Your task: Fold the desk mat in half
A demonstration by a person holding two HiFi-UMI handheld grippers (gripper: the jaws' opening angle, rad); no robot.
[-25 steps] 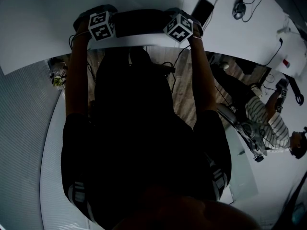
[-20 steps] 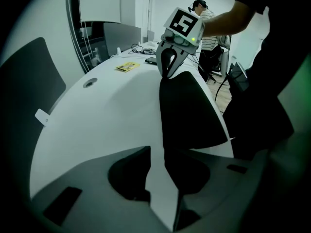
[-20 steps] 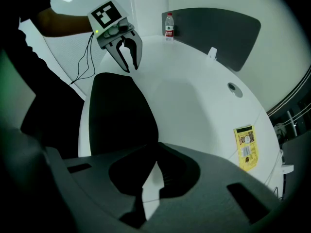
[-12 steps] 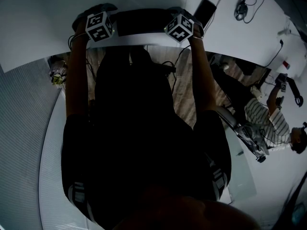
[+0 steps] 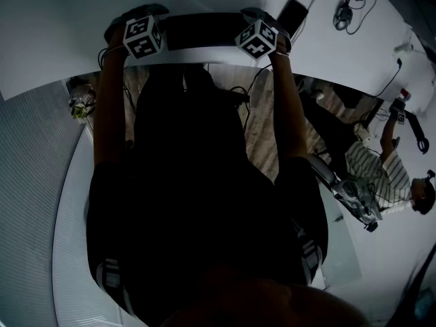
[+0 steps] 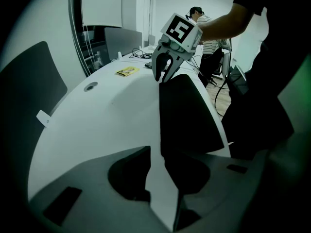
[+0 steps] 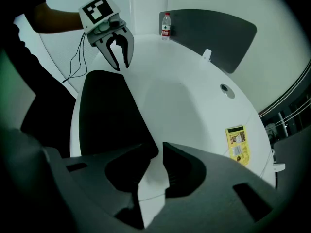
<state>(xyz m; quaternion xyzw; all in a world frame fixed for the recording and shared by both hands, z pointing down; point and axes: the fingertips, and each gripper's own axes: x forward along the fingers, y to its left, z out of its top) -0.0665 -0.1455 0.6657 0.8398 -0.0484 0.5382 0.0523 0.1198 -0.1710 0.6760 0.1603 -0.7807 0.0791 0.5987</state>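
Note:
The black desk mat (image 5: 201, 31) lies flat along the white desk's near edge, between my two grippers. My left gripper (image 6: 155, 152) stands at the mat's (image 6: 187, 115) left end. Its jaws have just been opening, and only bare white desk shows in the gap. At the other end, the jaws of my right gripper (image 7: 160, 147) have just been opening too. The mat's (image 7: 107, 115) corner lies beside its left jaw, and nothing is pressed between the pads. Each gripper view shows the other gripper, right (image 6: 163, 76) and left (image 7: 122, 64), open over the far end.
A dark phone (image 5: 291, 16), a yellow card (image 7: 236, 144), a water bottle (image 7: 166, 25) and a mouse with cables (image 5: 340, 12) sit farther back on the desk (image 5: 61, 26). A grey partition (image 7: 214, 33) stands behind. Another person (image 5: 381, 165) sits at the right.
Both grippers stay at the mat's two ends and the mat has not visibly moved. The seated person at the right has shifted a little.

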